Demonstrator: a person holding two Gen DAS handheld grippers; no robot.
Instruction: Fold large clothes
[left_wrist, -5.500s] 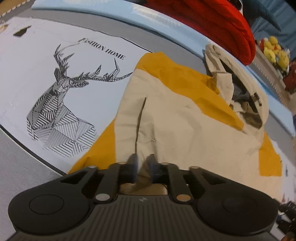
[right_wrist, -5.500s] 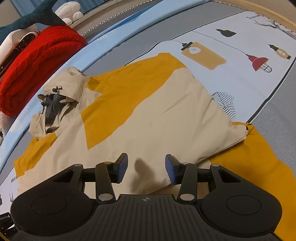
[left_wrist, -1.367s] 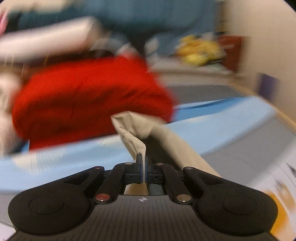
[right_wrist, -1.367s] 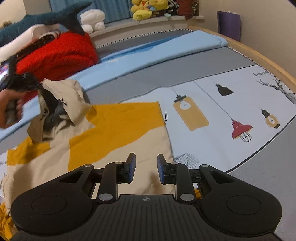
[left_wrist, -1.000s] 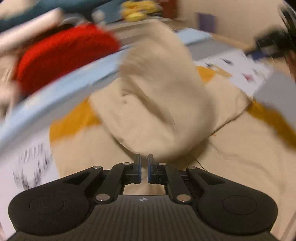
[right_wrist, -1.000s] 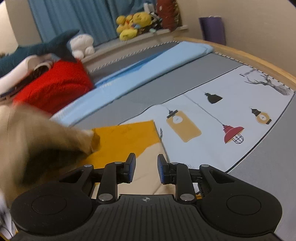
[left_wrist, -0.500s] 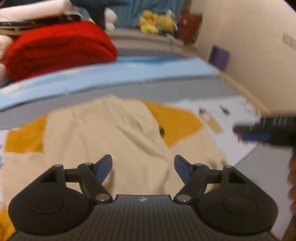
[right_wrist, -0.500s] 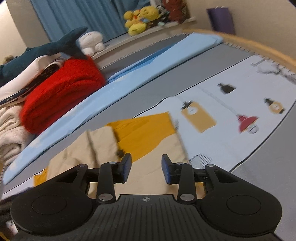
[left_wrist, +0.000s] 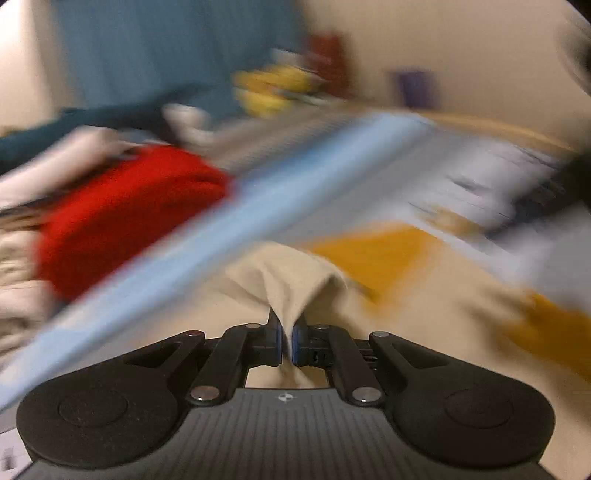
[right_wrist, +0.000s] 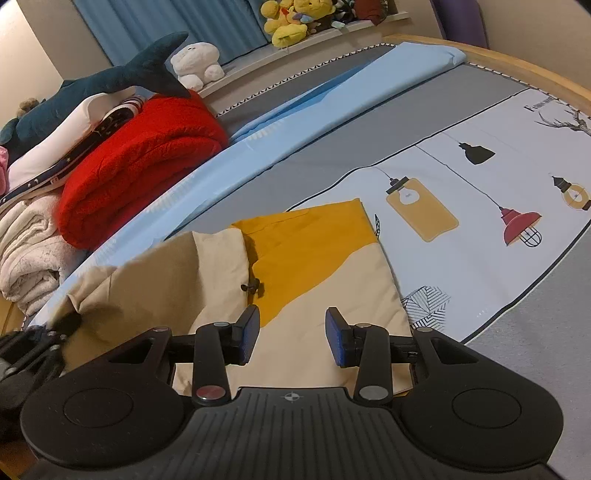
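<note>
The left gripper is pinched almost fully together on a raised fold of the beige-and-yellow jacket; the beige cloth rises in a peak straight ahead of the fingertips and runs down between them, with only a thin strip of fabric separating the blue pads. That view is badly smeared, so little else is sharp: a red blanket lies ahead and to the left, and a pale blue strip of bedding slants across in front. The right gripper hovers over the jacket with its jaws spread wide and nothing between them; the blue pads touch no cloth. The jacket spreads out ahead of and below this gripper on the printed bedspread, a beige flap folded over to the front left with a small dark toggle just ahead of the left finger. The red blanket lies well off to the front left.
</note>
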